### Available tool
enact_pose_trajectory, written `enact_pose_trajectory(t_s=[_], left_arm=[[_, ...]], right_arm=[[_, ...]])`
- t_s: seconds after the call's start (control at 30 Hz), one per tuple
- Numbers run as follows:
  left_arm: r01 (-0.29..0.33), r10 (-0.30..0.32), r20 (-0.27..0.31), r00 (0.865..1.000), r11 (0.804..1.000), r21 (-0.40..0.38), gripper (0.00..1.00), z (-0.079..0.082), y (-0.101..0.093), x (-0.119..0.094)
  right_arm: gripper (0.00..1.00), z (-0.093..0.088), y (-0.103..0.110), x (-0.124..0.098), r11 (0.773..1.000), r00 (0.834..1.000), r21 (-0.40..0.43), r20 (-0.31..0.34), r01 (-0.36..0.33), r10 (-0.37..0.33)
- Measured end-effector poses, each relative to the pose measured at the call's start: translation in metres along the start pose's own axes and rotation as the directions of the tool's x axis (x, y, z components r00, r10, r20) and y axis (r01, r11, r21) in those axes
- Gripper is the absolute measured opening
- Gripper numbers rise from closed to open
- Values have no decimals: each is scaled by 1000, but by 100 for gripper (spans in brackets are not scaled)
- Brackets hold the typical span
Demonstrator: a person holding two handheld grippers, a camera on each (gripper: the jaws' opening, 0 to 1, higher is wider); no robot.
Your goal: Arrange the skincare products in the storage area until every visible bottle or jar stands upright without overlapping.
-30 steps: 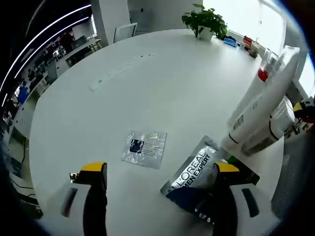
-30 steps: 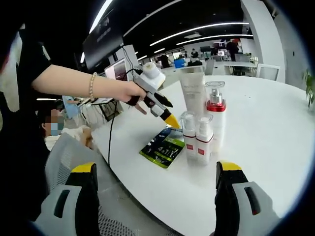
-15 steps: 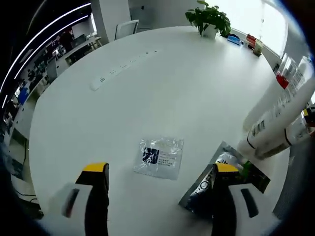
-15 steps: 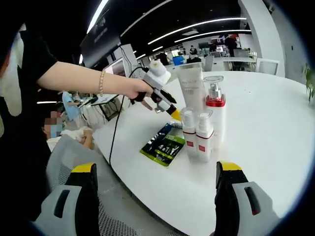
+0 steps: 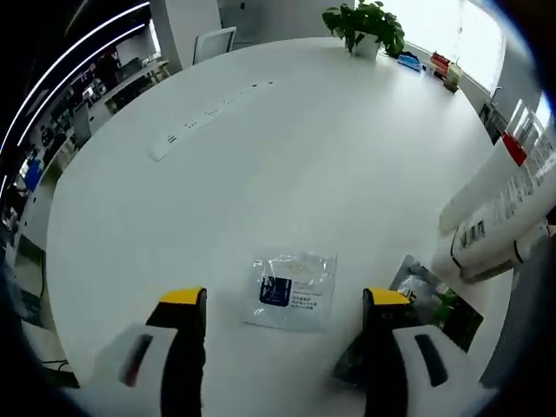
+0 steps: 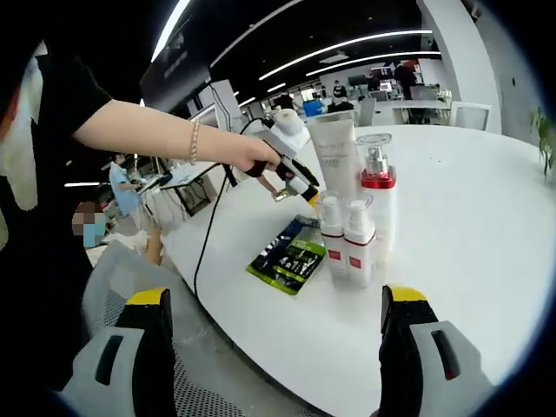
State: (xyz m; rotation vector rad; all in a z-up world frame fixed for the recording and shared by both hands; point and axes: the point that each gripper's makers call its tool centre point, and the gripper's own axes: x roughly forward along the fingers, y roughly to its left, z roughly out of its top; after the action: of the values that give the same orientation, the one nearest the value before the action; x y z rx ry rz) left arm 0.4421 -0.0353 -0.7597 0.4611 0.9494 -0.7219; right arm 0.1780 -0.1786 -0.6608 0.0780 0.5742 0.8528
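In the left gripper view, your left hand-held gripper (image 5: pixel 282 304) reaches forward with its two yellow-tipped jaws spread wide apart and nothing between them, hovering over the round white table (image 5: pixel 287 156). Just beyond the jaw tips, a small clear sachet (image 5: pixel 294 291) with a dark blue label lies flat on the table. To its right, partly behind the right jaw, a dark foil packet (image 5: pixel 434 308) with a green patch lies flat near the table's edge. Past the packet, a large white tube (image 5: pixel 499 204) and a bottle with a red band (image 5: pixel 514 149) lean in from the right side of the view. Farther off, a white power strip (image 5: pixel 169 143) rests on the table, and at the far edge a potted plant (image 5: pixel 365 26) stands. In the right gripper view, your right hand-held gripper (image 6: pixel 274 304) also has its jaws wide apart, holding nothing, short of the table's near edge. On the table, the dark packet lies just left of two small white pump bottles (image 6: pixel 346 239) with red labels, which stand upright side by side. Directly behind them stand a taller pump bottle with a red collar (image 6: pixel 379 187) and the white tube, both upright and close together. Your hand (image 6: pixel 252 155) holds the left hand-held gripper above the packet, its tip near the small bottles.
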Motion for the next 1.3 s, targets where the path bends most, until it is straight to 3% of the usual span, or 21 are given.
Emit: enact_pose_trajectory(t_s=[0.33, 1.07, 1.17, 1.2, 1.3], left_arm=[[41, -34, -74, 997, 995, 91, 66, -5, 0, 6], [121, -105, -115, 988, 983, 138, 56, -2, -8, 9], [123, -107, -113, 988, 983, 139, 50, -1, -11, 7], [125, -110, -111, 988, 982, 140, 43, -1, -11, 7], [120, -106, -111, 988, 984, 132, 41, -1, -12, 7]], right_arm=[[100, 0, -2, 0, 1000, 1000, 7, 3, 6, -6], [98, 0, -5, 0, 1000, 1000, 15, 4, 15, -15], [98, 0, -5, 0, 1000, 1000, 16, 4, 16, -16], [98, 0, -5, 0, 1000, 1000, 14, 3, 16, -16], [98, 0, -5, 0, 1000, 1000, 10, 2, 16, -16]])
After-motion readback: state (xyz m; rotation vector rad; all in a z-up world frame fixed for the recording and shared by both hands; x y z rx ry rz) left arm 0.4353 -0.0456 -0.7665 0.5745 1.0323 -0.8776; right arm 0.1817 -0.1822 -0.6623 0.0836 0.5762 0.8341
